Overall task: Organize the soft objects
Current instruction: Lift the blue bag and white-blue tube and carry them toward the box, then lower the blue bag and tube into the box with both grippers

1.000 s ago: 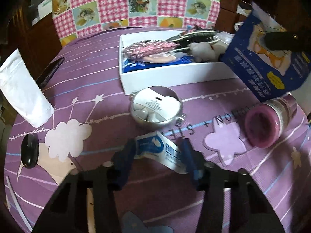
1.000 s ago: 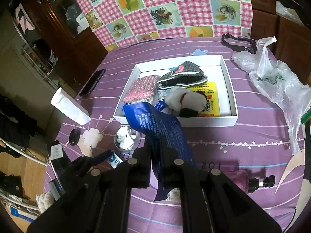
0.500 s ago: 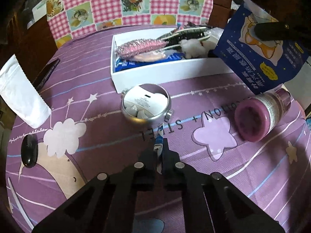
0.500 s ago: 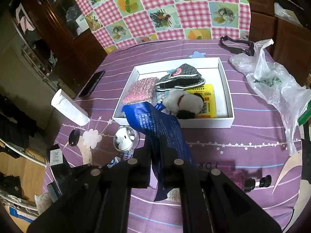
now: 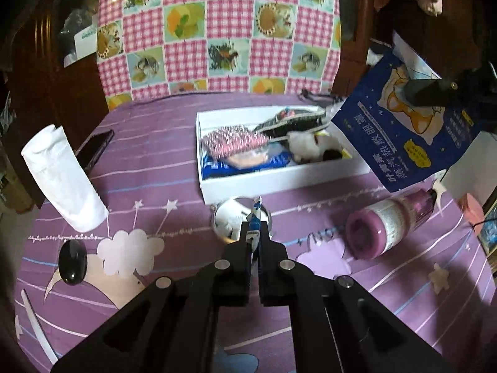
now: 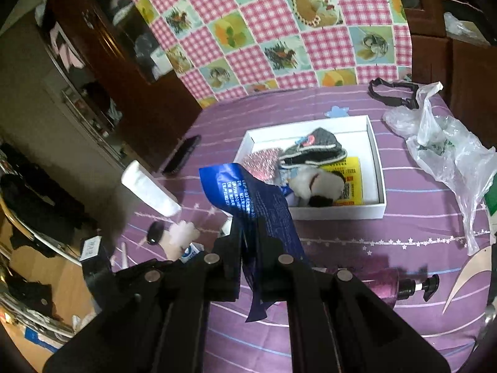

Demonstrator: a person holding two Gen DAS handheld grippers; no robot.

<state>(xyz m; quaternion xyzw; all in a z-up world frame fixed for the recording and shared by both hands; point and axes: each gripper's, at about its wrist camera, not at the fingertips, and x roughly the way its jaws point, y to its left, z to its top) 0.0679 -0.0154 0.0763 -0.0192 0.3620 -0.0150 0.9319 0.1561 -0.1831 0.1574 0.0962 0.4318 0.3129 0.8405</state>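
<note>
1. The small blue-and-white sachet, flat on the purple tablecloth a second ago, is now clamped in the left gripper and lifted.
2. The dark blue foil pouch stays pinched in the right gripper, held near the white cardboard box.
3. Both are judged ready for boxing.

Phone, pump bottle, metal tin.

1. A purple tablecloth is showing white stars and clouds.
2. A pink-checked cloth is hanging far behind.
3. The white box is holding a glittery pink pouch.
4. A dark blue packet is showing white print.
</note>
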